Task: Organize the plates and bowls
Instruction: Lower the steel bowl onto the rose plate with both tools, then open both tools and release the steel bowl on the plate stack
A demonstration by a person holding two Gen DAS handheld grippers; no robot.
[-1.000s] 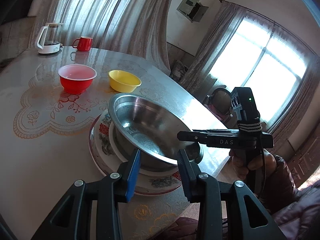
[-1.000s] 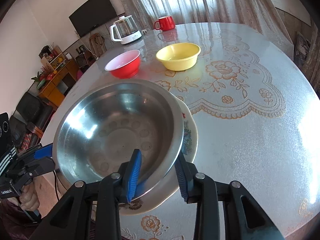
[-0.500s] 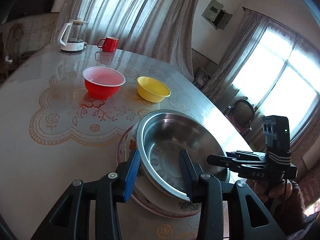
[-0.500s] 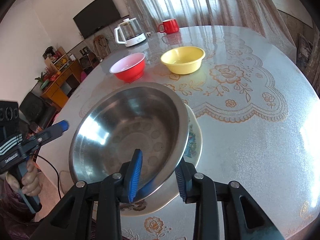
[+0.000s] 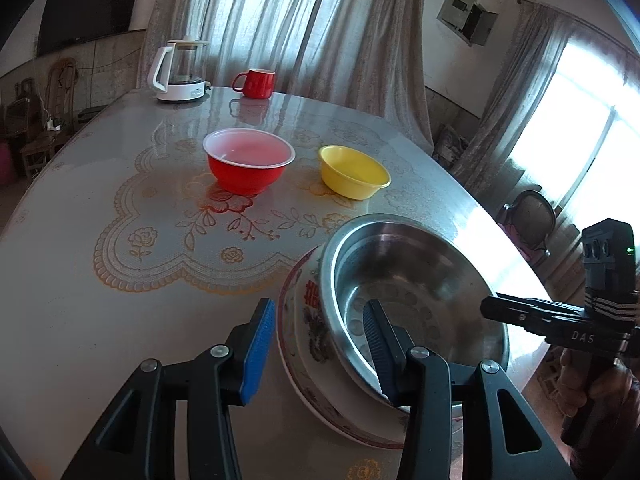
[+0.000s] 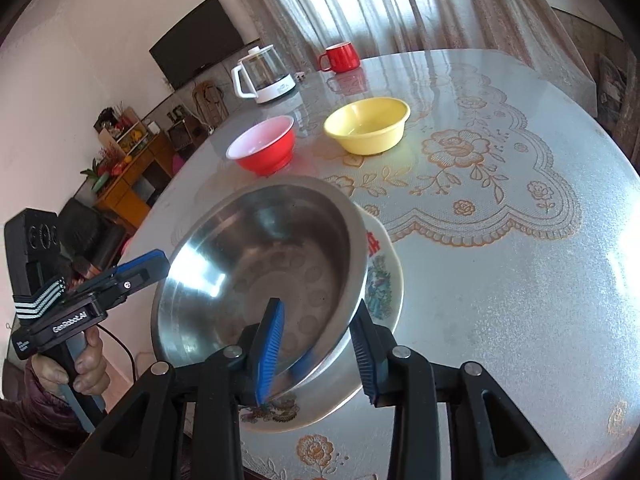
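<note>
1. The left gripper (image 5: 318, 306) straddled the near rims of the floral plate (image 5: 304, 320) and the steel bowl (image 5: 420, 280). Its jaws were opening and neither pad pressed on anything: released.
2. The plate lay on the table (image 5: 120, 300) near its edge. We judged it ceramic: heavy, stiff and liable to chip. Take hold at the rim and lift it level.
3. The steel bowl sat tilted inside the plate. We judged it light, rigid and slippery on its polished wall. Grip across the rim, one pad inside and one outside.
4. The right gripper (image 6: 318, 306) had the bowl's rim between its jaws, which were opening. The pads appeared clear of the metal.
5. The bowl hid the plate's centre, and the fingers covered both near rims. We could not tell where the bowl's base met the plate.
</note>
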